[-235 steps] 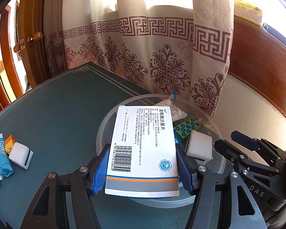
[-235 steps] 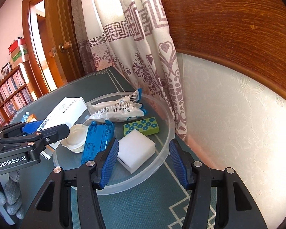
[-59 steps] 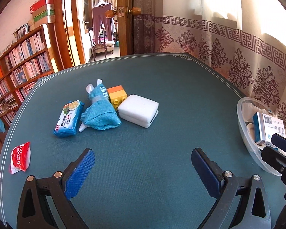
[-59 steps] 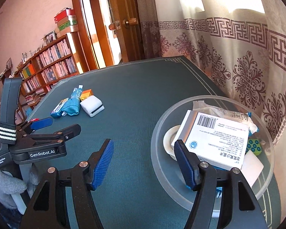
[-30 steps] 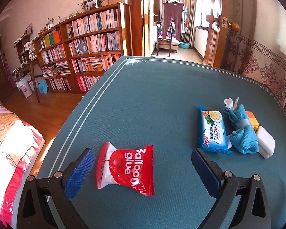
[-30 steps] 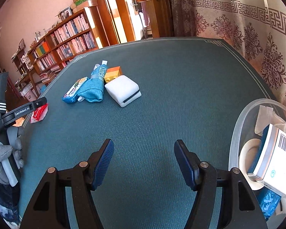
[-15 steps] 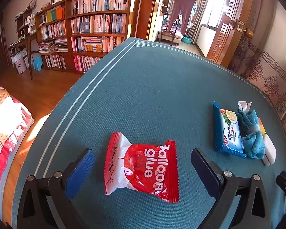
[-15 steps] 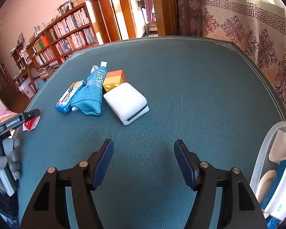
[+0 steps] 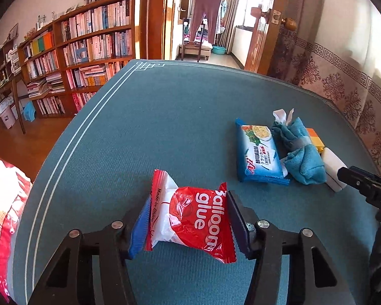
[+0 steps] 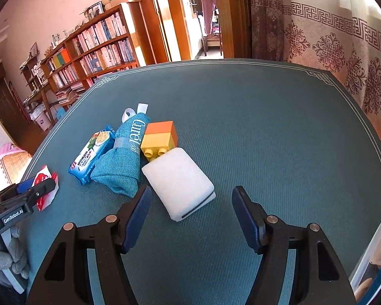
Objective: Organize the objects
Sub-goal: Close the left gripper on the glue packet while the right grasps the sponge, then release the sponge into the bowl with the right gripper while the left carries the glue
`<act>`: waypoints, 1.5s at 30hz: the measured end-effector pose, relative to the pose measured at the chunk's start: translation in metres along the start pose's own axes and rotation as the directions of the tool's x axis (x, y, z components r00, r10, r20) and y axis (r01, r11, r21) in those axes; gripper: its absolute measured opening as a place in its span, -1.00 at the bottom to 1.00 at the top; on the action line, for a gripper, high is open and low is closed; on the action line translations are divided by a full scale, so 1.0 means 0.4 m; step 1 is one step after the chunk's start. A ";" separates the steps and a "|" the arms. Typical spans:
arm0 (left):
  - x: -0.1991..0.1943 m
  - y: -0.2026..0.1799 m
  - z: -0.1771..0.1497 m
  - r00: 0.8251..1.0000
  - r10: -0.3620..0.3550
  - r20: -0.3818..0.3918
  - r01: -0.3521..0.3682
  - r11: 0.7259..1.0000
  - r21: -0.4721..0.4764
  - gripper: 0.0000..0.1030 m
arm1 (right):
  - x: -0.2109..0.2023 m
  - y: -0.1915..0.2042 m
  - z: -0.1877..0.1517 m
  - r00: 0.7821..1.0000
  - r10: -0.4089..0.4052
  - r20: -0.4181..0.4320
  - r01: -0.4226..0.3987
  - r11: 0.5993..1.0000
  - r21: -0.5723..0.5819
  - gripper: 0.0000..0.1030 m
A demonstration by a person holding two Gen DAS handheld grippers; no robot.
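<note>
The left gripper (image 9: 188, 218) is closing its blue pads (image 9: 139, 226) onto the red and white balloon glue packet (image 9: 190, 218), which is lying on the green table mat (image 9: 165, 117); both pads are pressing against the packet's crimped ends, and the wrapper is bulging between them, so the jaws have just been closing and are now clamped on it. From the right wrist view that same packet is mostly hiding behind the left gripper's black frame, with only a red and white corner showing at the far left edge of the mat. The right gripper (image 10: 190, 203) is hanging with its jaws apart and nothing between the pads, just short of the white foam block (image 10: 177, 180), whose near corner is reaching toward the gap. Touching that block are an orange and yellow toy brick (image 10: 160, 137) and a rolled blue cloth (image 10: 124, 160) with white printed lettering, and beside the cloth is lying a blue snack packet (image 10: 91, 152) whose small print is too fine to read. In the left wrist view the brick is largely covered by the cloth, and the foam block is partly cut off by the right gripper's fingertip. At the lower right edge of the right wrist view a clear plastic bowl (image 10: 373, 241) is showing only a slice of rim, and its contents are too cropped to identify.
</note>
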State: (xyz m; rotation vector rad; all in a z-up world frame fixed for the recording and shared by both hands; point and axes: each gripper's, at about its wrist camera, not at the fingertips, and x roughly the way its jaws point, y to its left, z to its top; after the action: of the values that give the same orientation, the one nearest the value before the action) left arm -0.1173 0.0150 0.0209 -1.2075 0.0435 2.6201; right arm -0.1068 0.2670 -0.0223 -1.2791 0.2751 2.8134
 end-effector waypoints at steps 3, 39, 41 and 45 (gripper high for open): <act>-0.012 -0.025 -0.002 1.000 -0.022 0.013 0.022 0.999 0.033 0.14 | 0.020 0.008 0.007 1.000 0.010 -0.006 -0.010 1.000 -0.023 0.32; -0.088 -0.201 -0.052 0.984 -0.173 0.029 0.165 0.969 0.185 0.14 | -0.190 -0.049 -0.163 0.996 0.003 0.089 -0.012 0.995 0.098 0.06; -0.093 -0.216 -0.059 0.982 -0.186 0.023 0.178 0.965 0.194 0.14 | -0.215 -0.059 -0.180 0.995 -0.005 0.099 -0.006 0.994 0.108 0.06; -0.097 -0.254 -0.070 0.978 -0.208 0.010 0.201 0.956 0.215 0.14 | -0.269 -0.083 -0.212 0.992 -0.018 0.123 0.001 0.991 0.137 0.07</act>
State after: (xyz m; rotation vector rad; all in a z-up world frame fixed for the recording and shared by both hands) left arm -0.0478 0.1013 0.0400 -1.0373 0.1791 2.3853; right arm 0.0309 0.2886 -0.0012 -1.0712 0.4467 2.7951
